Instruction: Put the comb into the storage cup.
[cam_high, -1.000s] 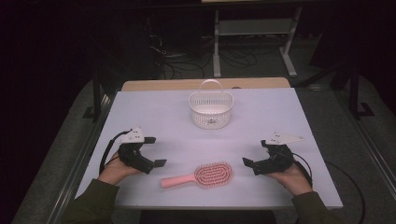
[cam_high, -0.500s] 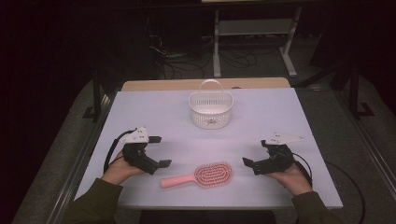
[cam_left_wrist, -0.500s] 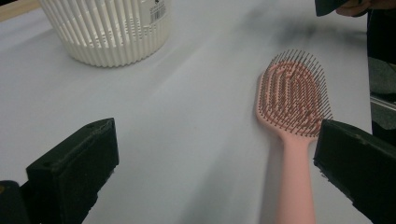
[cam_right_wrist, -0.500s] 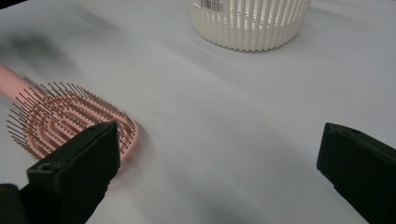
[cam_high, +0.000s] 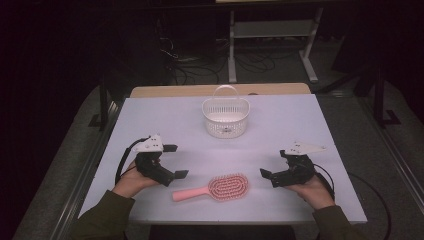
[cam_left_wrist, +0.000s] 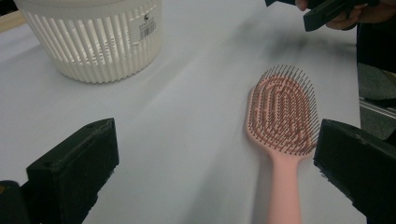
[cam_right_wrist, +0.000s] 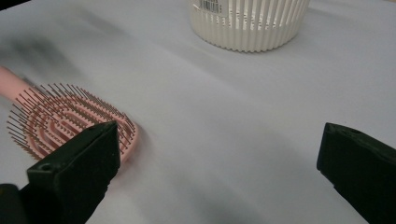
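The pink hairbrush (cam_high: 215, 187) lies flat on the white table (cam_high: 165, 120), bristles up, near the front edge and about midway between the two hands. From above, its handle points toward the person's left and its oval head toward the right. The left gripper (cam_high: 175, 161) sits just beside the handle end, held in the left hand (cam_high: 131, 181), its jaws spread apart with nothing between them. The right gripper (cam_high: 266, 175) is held low in the right hand (cam_high: 312, 189), a little off from the brush head, and its jaws are likewise parted and empty. Farther back, at the middle of the table, stands a white slatted basket (cam_high: 226, 116) with its handle raised. Both sleeves are olive green.

In the left gripper view, the two black jaws stand wide apart over the bare tabletop. The brush (cam_left_wrist: 284, 122) lies close to the right-hand jaw, head away from the camera, handle running down toward the bottom edge. The basket (cam_left_wrist: 93, 37) is up at the top left, a barcode sticker on its side. The other gripper (cam_left_wrist: 327, 10) and its hand show at the top right corner.

In the right gripper view, the jaws are again open wide. The brush head (cam_right_wrist: 60, 122) sits just behind the left-hand jaw, partly covered by it, and the basket (cam_right_wrist: 250, 21) stands at the top centre.
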